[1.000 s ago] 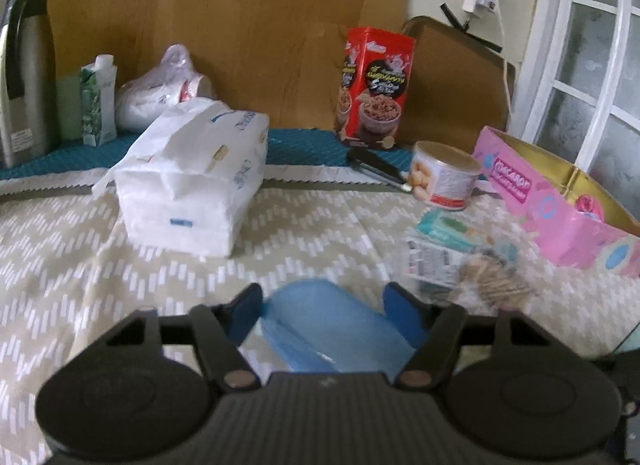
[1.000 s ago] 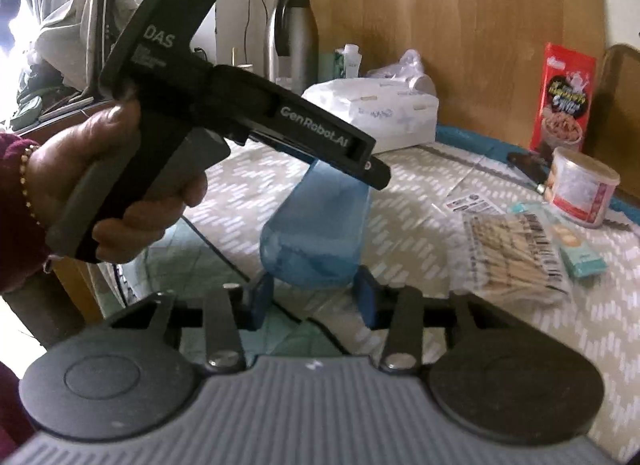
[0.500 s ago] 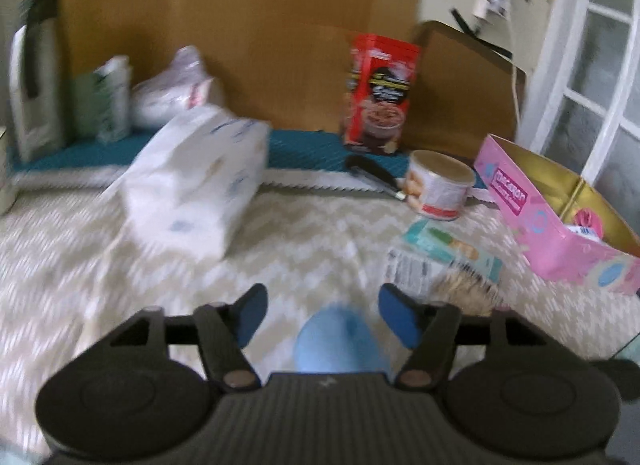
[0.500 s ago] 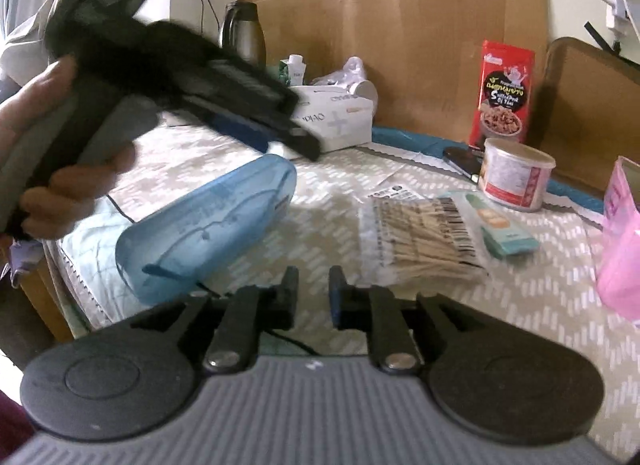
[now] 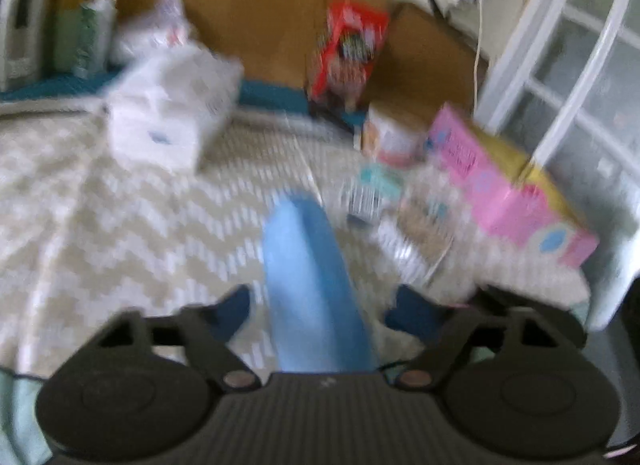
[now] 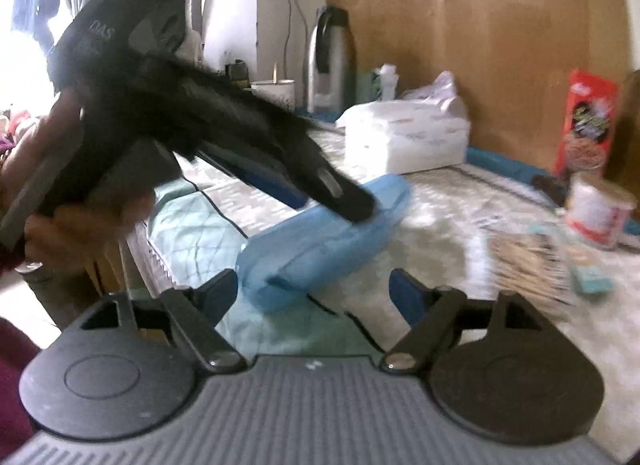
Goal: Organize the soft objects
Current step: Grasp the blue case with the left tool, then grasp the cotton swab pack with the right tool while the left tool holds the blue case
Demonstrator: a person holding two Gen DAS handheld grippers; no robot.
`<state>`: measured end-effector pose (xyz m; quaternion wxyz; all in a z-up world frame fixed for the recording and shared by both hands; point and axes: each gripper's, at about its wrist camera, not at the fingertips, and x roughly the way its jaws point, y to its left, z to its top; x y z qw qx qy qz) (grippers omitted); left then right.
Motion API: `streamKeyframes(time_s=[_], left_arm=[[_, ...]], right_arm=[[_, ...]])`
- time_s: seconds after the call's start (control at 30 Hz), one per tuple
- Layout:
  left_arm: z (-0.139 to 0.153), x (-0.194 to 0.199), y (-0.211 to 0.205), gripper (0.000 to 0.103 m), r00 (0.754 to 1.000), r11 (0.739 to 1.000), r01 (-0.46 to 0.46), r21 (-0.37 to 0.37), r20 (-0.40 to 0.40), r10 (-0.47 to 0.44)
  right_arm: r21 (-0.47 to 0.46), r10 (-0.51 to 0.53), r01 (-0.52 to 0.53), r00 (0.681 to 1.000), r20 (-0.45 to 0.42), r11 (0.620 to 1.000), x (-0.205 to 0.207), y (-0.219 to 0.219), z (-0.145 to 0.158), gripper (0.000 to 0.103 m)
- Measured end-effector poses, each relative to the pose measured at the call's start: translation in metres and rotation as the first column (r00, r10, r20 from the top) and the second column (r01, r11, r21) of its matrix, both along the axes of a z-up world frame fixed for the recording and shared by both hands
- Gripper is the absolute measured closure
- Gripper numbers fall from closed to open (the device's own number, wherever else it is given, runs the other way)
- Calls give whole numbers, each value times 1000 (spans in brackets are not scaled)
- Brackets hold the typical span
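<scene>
A long translucent blue case (image 5: 312, 285) lies on the chevron tablecloth (image 5: 120, 225), running away between my left fingers. It also shows in the right wrist view (image 6: 320, 249). My left gripper (image 5: 320, 305) is open around its near end, fingers apart from it. In the right wrist view the left gripper (image 6: 320, 189) hangs over the case. My right gripper (image 6: 314, 291) is open, with the case's near end just beyond its fingers. A white soft tissue pack (image 5: 172, 113) sits at the back left. The frames are blurred.
A pink box (image 5: 508, 181) stands at the right, beside a round tin (image 5: 390, 137) and a red carton (image 5: 348, 53). Flat packets (image 6: 532, 261) lie mid-table. A steel flask (image 6: 330, 61) and a white carton (image 6: 388, 81) stand at the back. The table's edge (image 6: 148, 245) is at the left.
My right gripper has opened from shut. The left gripper has moved over the blue case, which now reaches further out between its open fingers. Both views have shifted.
</scene>
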<state>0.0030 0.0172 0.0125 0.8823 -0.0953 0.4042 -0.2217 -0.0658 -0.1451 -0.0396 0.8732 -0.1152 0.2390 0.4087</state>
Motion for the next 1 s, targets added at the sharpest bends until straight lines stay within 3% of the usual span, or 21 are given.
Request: streamKeyframes(time_s=[0.07, 0.17, 0.3, 0.4, 0.57, 0.7, 0.87, 1.0], left_arm=[[-2, 4, -5, 47, 999, 1000, -25, -9, 26, 26], [6, 11, -13, 56, 1000, 1000, -10, -26, 19, 10], [14, 18, -36, 61, 998, 999, 32, 11, 53, -33], [25, 20, -54, 65, 993, 995, 96, -25, 77, -94], [45, 23, -93, 65, 979, 988, 150, 31, 133, -153], [39, 38, -111, 65, 979, 983, 175, 54, 96, -180], [29, 59, -111, 64, 991, 991, 126, 52, 41, -128], [30, 61, -107, 53, 990, 989, 121, 83, 61, -126]], right_arm=[[10, -38, 39, 996, -82, 999, 19, 6, -10, 28], [63, -77, 83, 993, -90, 995, 26, 5, -8, 38], [44, -127, 129, 991, -50, 991, 31, -2, -2, 47], [76, -163, 168, 985, -59, 983, 36, -18, 3, 59], [76, -213, 208, 975, 63, 975, 27, -34, 17, 63], [98, -235, 230, 971, 47, 968, 28, -64, 19, 63], [126, -333, 329, 943, 17, 936, 24, -108, 11, 62], [176, -411, 408, 911, -18, 896, 18, -146, 10, 59]])
